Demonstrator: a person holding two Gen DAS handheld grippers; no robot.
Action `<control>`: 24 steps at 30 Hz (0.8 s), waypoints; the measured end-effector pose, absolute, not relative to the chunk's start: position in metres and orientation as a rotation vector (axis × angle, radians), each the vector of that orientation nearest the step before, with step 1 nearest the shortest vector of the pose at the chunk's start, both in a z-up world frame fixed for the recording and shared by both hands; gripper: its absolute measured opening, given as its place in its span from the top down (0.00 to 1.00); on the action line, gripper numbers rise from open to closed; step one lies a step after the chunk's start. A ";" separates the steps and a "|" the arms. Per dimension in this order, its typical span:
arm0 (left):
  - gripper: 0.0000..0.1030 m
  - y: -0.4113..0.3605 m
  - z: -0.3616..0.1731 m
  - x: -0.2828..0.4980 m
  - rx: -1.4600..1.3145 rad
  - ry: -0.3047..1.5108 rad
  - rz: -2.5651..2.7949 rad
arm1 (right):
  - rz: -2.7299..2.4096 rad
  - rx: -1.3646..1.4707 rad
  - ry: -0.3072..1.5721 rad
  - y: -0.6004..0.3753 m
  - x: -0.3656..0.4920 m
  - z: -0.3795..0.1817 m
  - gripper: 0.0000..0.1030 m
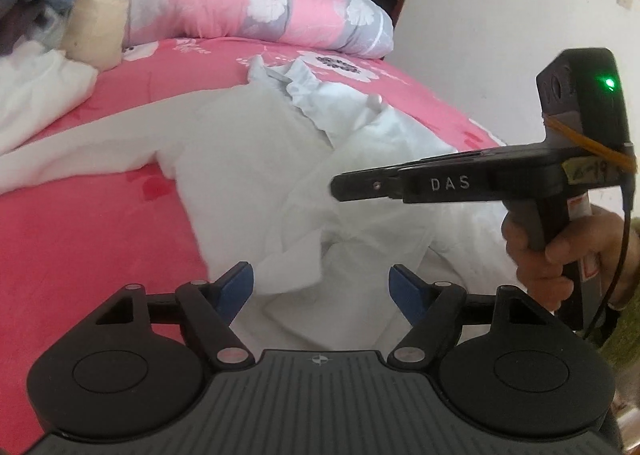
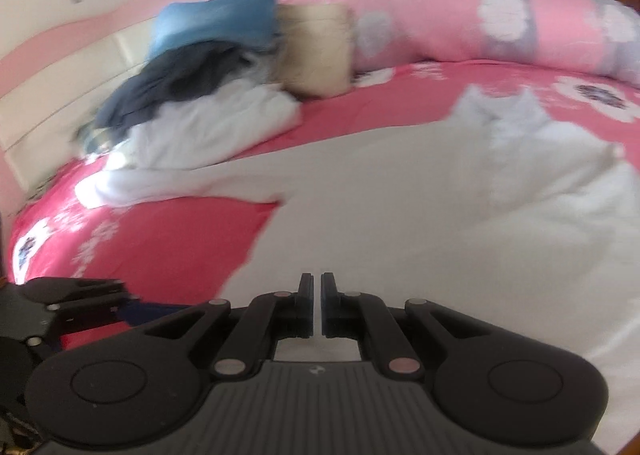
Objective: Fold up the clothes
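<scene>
While the white shirt [image 1: 248,159] lies spread and rumpled mid-frame on the pink bed [image 1: 80,239], the left tongs [image 1: 320,287] gape wide, empty. The right tongs [image 2: 317,305] are nearly closed, apparently gripping nothing. Smoothing the bunched right side before any fold would likely help.

White garment [image 1: 248,159] soft matt cloth; tongs [image 1: 320,287] matt plastic.

Both tools are black, with ribbed grey housings, round side discs and silver pivot screws. The left gripper [image 1: 321,287] has blue pads. The right gripper [image 1: 340,187] bears white "DAS" letters, a green light at two o'clock, a yellow rubber band, and a black cable beside an olive sleeve [image 1: 628,319].
</scene>
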State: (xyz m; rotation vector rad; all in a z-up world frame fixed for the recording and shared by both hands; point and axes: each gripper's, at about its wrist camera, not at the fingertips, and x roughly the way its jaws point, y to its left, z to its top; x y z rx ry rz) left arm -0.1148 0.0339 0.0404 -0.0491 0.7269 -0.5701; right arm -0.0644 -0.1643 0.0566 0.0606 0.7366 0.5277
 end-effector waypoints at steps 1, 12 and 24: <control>0.27 0.029 0.040 -0.114 -0.031 0.737 -0.565 | 0.504 0.065 0.749 -0.168 -0.062 0.052 0.97; 0.26 -0.004 0.029 -0.117 0.144 0.825 -0.487 | 0.370 0.032 0.754 -0.184 -0.069 0.039 0.97; 0.25 -0.016 0.035 -0.119 0.205 0.838 -0.425 | 0.302 -0.009 0.740 -0.186 -0.074 0.035 0.97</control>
